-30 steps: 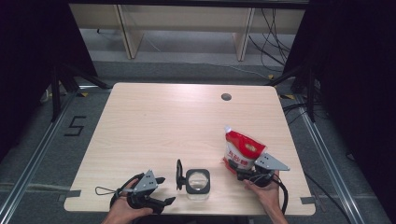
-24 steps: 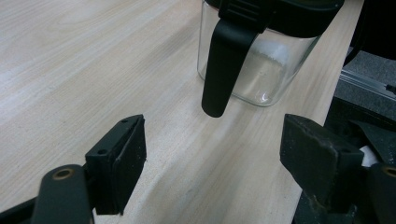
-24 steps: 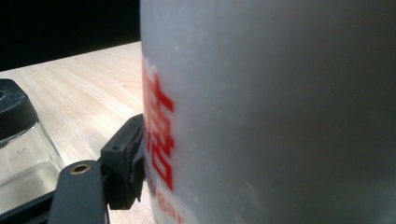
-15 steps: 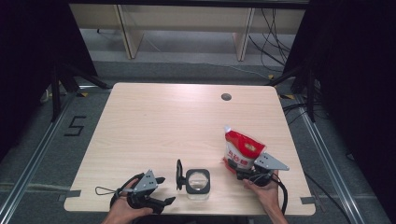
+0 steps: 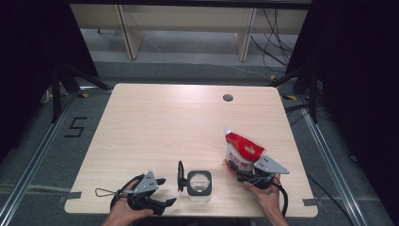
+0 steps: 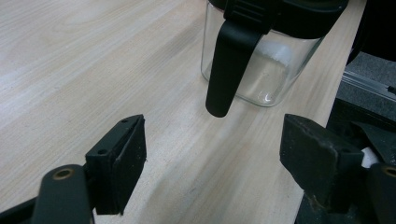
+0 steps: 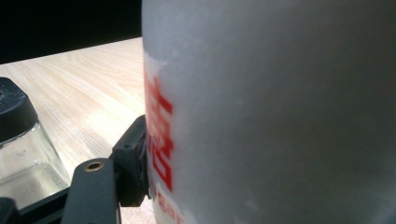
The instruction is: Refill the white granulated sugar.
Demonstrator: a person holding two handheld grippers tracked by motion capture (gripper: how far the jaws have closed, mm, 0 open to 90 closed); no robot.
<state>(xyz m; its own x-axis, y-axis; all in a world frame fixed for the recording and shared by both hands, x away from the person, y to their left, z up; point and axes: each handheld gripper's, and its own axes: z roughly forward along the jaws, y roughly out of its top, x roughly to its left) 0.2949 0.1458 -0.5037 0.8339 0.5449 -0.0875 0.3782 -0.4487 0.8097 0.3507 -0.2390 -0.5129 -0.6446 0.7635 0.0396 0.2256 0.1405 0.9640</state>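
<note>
A clear glass jar point(image 5: 199, 184) with a black rim stands near the table's front edge, its black lid point(image 5: 180, 175) swung open to the left. In the left gripper view the jar point(image 6: 261, 70) is just ahead, with the hanging lid latch point(image 6: 229, 60) in front of it. My left gripper point(image 5: 162, 193) is open, left of the jar and apart from it, jaws wide point(image 6: 212, 158). My right gripper point(image 5: 244, 175) is shut on a red and white pouch point(image 5: 242, 151), held upright right of the jar. The pouch point(image 7: 280, 112) covers most of the right gripper view.
A light wooden table point(image 5: 155, 122) has a round cable hole point(image 5: 228, 98) at the back right. Metal rails and dark floor surround it. The jar point(image 7: 18, 144) sits close to the pouch's left side.
</note>
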